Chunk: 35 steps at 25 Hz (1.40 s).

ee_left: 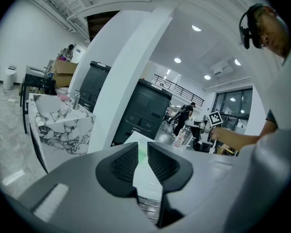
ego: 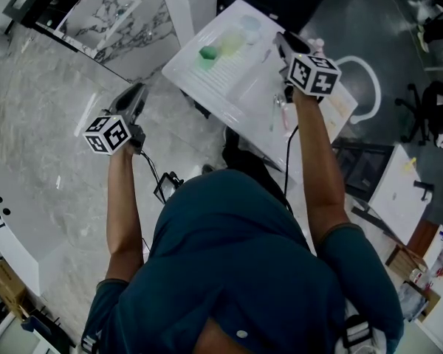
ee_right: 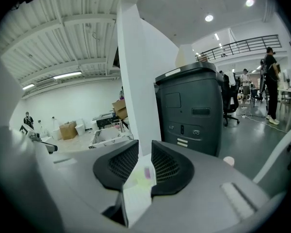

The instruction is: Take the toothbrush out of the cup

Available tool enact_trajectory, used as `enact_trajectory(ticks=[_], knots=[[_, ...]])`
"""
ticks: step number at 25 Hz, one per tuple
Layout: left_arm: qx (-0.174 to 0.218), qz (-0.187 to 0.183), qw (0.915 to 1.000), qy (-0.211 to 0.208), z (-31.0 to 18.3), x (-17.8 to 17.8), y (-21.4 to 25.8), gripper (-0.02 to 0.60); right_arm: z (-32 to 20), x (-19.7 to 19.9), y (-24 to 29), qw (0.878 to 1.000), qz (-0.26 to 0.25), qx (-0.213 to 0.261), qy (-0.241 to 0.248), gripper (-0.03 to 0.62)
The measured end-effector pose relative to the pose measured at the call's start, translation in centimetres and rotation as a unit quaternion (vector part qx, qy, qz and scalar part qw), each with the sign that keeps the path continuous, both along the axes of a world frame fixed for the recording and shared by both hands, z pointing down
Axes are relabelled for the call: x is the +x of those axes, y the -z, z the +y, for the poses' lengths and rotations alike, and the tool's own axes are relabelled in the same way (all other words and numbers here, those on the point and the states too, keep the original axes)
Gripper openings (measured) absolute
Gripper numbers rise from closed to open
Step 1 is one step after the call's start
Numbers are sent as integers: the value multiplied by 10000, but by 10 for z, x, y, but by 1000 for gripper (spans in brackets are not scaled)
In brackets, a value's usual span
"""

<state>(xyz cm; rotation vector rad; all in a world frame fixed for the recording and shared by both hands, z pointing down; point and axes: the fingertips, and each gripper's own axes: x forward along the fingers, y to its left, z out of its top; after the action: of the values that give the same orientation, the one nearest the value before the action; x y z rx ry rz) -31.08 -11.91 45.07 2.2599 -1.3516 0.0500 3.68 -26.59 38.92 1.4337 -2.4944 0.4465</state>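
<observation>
A white table [ego: 240, 87] stands ahead of the person. On it are a green object [ego: 207, 53], a pale yellow-green cup [ego: 231, 43] and a clear cup [ego: 249, 26]. A thin toothbrush-like thing [ego: 274, 116] lies near the table's right side; it is too small to tell for sure. My right gripper [ego: 284, 41] hovers over the table's right part, and its jaws stand apart with nothing between them [ee_right: 145, 144]. My left gripper [ego: 136, 94] hangs left of the table over the floor, its jaws [ee_left: 142, 145] slightly apart and empty. Through both gaps only the table top shows.
A marble-patterned counter [ego: 122, 17] stands at the back left, and a white pillar [ego: 179, 6] rises beside the table. A dark grey cabinet [ee_right: 191, 108] lies beyond. A white ring-shaped stool [ego: 362, 87] and chairs are to the right. People stand far off.
</observation>
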Motion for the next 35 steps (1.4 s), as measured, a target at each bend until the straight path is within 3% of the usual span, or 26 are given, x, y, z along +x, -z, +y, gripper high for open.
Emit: enact_trajectory(ticks=[12, 19, 26, 28, 35], knots=[[189, 50, 9998, 100, 9, -21, 15, 57, 28, 11, 22, 9998, -39, 157, -97, 75], [484, 47, 9985, 270, 13, -43, 38, 56, 48, 10, 74, 9977, -269, 618, 39, 75], [810, 1, 9956, 480, 33, -77, 63, 55, 86, -36, 122, 9902, -614, 913, 855, 50], [873, -12, 9945, 575, 41, -88, 67, 57, 98, -57, 131, 9864, -716, 867, 1196, 9], [1088, 33, 9902, 872, 70, -115, 80, 55, 126, -98, 137, 9787, -715, 682, 1800, 8]])
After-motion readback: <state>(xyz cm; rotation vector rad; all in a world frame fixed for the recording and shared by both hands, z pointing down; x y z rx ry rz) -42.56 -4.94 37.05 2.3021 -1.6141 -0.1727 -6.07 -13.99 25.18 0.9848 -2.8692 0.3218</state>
